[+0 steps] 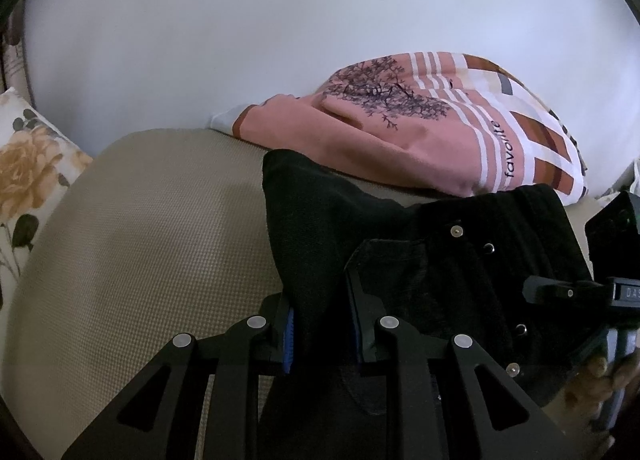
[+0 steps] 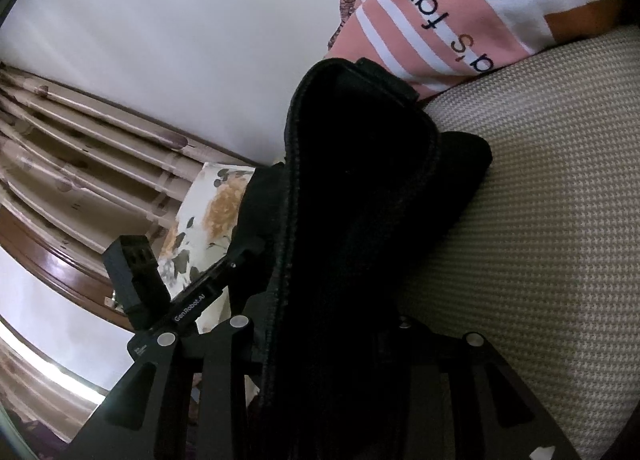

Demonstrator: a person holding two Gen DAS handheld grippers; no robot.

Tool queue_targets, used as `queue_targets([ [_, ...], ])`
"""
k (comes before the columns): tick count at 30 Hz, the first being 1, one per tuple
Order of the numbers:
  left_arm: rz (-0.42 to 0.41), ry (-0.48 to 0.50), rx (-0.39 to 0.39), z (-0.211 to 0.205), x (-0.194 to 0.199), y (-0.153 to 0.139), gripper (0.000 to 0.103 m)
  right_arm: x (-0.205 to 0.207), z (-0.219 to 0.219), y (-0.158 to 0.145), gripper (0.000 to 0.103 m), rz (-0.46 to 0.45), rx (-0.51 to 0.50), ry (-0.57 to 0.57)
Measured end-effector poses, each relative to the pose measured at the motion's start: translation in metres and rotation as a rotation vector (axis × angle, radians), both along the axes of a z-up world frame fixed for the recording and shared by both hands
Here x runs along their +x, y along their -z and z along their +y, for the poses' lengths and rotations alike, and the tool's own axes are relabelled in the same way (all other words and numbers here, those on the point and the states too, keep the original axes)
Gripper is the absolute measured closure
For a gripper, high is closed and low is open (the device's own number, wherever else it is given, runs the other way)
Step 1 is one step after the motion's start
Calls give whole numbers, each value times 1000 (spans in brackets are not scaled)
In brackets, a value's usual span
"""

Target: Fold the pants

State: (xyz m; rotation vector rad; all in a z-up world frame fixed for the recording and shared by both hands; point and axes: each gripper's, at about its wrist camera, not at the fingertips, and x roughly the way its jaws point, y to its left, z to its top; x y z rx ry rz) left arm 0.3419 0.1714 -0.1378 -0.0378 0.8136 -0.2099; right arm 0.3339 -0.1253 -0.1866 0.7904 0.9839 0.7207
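Note:
The black pants (image 1: 440,260), with metal snaps along one edge, hang bunched between both grippers above the beige bed surface (image 1: 140,240). My left gripper (image 1: 322,336) is shut on a fold of the pants, the fabric pinched between its blue pads (image 1: 289,340). In the right wrist view the pants' ribbed waistband (image 2: 360,179) rises from between the arms of my right gripper (image 2: 320,340) and hides its fingertips; the cloth stands up as if gripped. That right gripper also shows in the left wrist view, its finger (image 1: 536,288) on the pants.
A pink striped pillow (image 1: 400,131) with a tree print lies just behind the pants against the white wall (image 1: 280,19). A floral cushion (image 1: 24,163) sits at the left. A hand (image 1: 600,372) holds the right gripper. Curtains (image 2: 80,163) hang to the side.

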Motion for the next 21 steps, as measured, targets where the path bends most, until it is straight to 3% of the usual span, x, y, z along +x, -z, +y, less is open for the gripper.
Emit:
queue_targets([
  [13, -1, -39, -2, 8, 3, 17, 75, -4, 24, -9, 72, -33, -134, 27],
  [17, -11, -61, 15, 10, 2, 26, 66, -4, 36, -11, 72, -50, -176, 42],
  [21, -1, -78, -19, 17, 4, 29, 62, -4, 45, -14, 71, -66, -226, 62],
])
